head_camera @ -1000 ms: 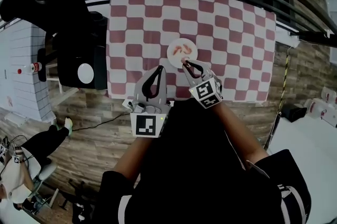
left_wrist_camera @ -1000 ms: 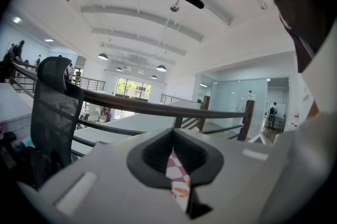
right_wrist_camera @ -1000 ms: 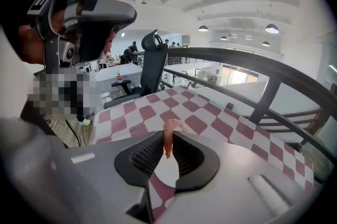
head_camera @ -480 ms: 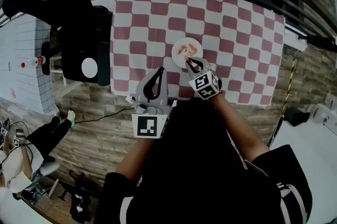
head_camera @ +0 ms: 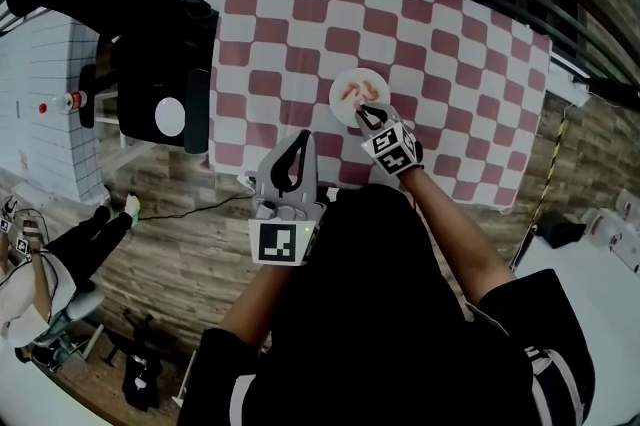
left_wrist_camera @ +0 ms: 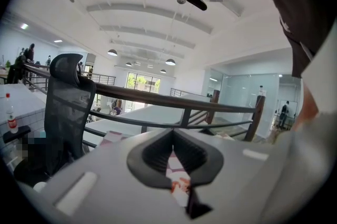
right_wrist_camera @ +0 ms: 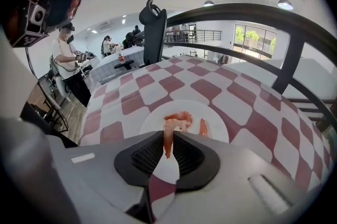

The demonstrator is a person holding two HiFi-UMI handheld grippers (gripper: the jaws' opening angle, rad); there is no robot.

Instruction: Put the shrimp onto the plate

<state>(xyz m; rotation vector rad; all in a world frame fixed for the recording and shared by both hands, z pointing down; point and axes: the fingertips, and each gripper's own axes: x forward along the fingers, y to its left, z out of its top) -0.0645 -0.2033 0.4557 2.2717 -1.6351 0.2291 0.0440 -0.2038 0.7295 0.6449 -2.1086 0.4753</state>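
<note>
Hidden or unclear: in the head view the person's dark torso fills the lower frame and covers the near table edge. The right gripper (head_camera: 362, 112) overlaps the lower rim of the plate (head_camera: 341, 103) there, and whatever it holds is too small to make out. In the right gripper view the jaw bodies cut off the near part of the plate (right_wrist_camera: 218, 119). In the left gripper view only a sliver of cloth and an orange speck show through the gap below the jaw tips.

Left gripper (head_camera: 303, 135): at lower centre of the head view, jaw tips together, nothing between them, as its own view (left_wrist_camera: 172, 132) shows.

Right gripper (right_wrist_camera: 169, 136): jaws nearly together, pinching one shrimp (right_wrist_camera: 168, 144), which is orange-pink, curved and hangs tail-down from the tips over the near part of the plate.

Plate: white, round, at centre frame on the checkered cloth (right_wrist_camera: 239, 95). It holds two further shrimp pieces (right_wrist_camera: 181, 118), just beyond the held one.

Further off: a black chair (right_wrist_camera: 154, 33) at the upper left and a dark railing (right_wrist_camera: 295, 44) at the right.
</note>
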